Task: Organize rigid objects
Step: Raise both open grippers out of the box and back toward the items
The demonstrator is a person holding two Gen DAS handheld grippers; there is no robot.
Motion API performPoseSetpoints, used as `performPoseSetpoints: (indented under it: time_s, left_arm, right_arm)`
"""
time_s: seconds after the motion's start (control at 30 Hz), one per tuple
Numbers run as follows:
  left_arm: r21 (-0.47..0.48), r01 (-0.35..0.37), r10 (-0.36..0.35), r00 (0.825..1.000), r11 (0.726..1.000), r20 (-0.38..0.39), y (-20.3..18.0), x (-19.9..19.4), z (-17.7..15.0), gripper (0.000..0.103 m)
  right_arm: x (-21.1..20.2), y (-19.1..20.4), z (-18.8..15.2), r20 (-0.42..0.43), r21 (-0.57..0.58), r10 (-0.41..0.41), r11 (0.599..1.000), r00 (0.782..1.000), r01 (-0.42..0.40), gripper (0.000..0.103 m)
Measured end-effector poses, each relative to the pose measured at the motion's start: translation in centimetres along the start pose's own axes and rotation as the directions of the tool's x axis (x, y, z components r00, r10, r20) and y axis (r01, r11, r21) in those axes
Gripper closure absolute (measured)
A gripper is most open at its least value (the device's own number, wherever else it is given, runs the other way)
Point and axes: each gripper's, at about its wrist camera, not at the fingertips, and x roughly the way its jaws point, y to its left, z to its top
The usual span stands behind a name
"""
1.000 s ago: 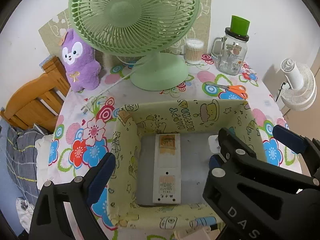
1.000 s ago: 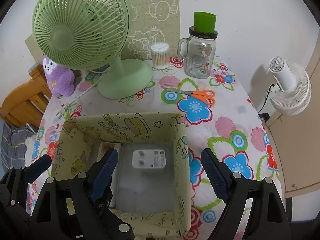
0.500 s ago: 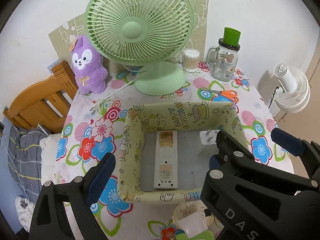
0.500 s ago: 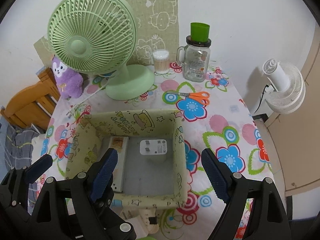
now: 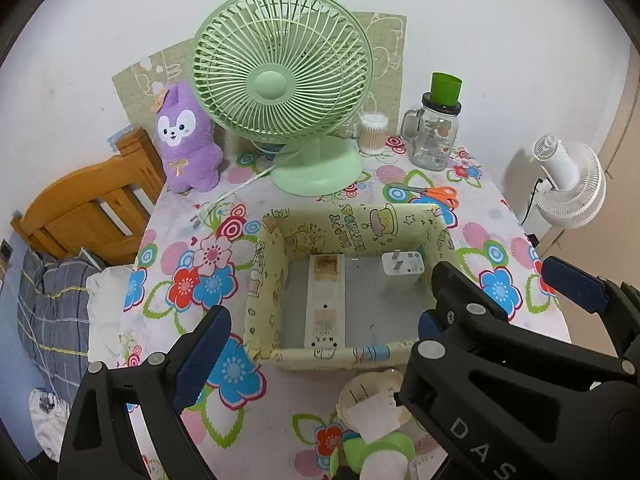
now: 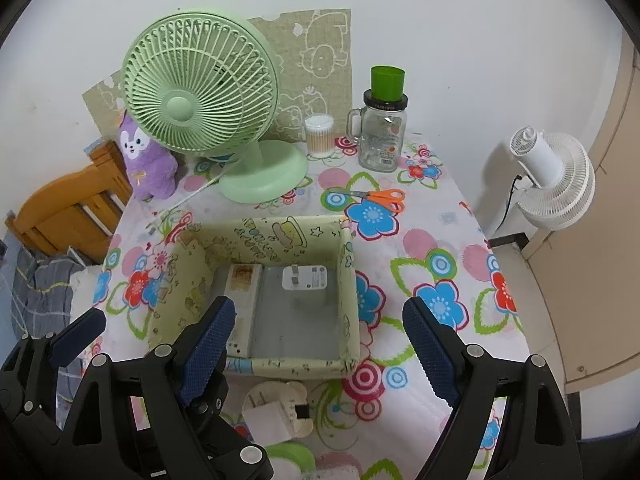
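A yellow cartoon-print box (image 5: pixel 352 224) (image 6: pixel 276 236) sits mid-table. Inside lie a long white power strip (image 5: pixel 325 304) (image 6: pixel 240 280) on the left and a white plug adapter (image 5: pixel 403 266) (image 6: pixel 305 278) at the far right. My left gripper (image 5: pixel 320 360) is open and empty, above and in front of the box. My right gripper (image 6: pixel 316 348) is open and empty over the box's near wall; its body shows in the left wrist view (image 5: pixel 520 360). Small white and cream items (image 6: pixel 276 408) (image 5: pixel 372 404) lie on the table in front of the box.
A green desk fan (image 5: pixel 284 92) (image 6: pixel 200 92), purple plush (image 5: pixel 188 140), cotton-swab jar (image 6: pixel 319 134), glass mug jar with green cup (image 6: pixel 382 132) and orange scissors (image 6: pixel 380 198) stand behind the box. A wooden chair (image 5: pixel 88 208) is left, a white fan (image 6: pixel 552 176) right.
Both grippers have pulled back and up from the box, so more of the table and the small items in front of the box come into view. Both stay open.
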Motion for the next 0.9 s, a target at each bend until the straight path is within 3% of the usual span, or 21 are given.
performPoseSetpoints:
  time_s: [0.9]
  left_arm:
    - [0.008,0.006,-0.006,0.999,1.0,0.033,-0.6,-5.5,-4.4,0.007]
  right_arm:
    - [-6.1,-0.5,-4.2,0.026,0.01,-0.021,1.0,0.999,0.02,0.009]
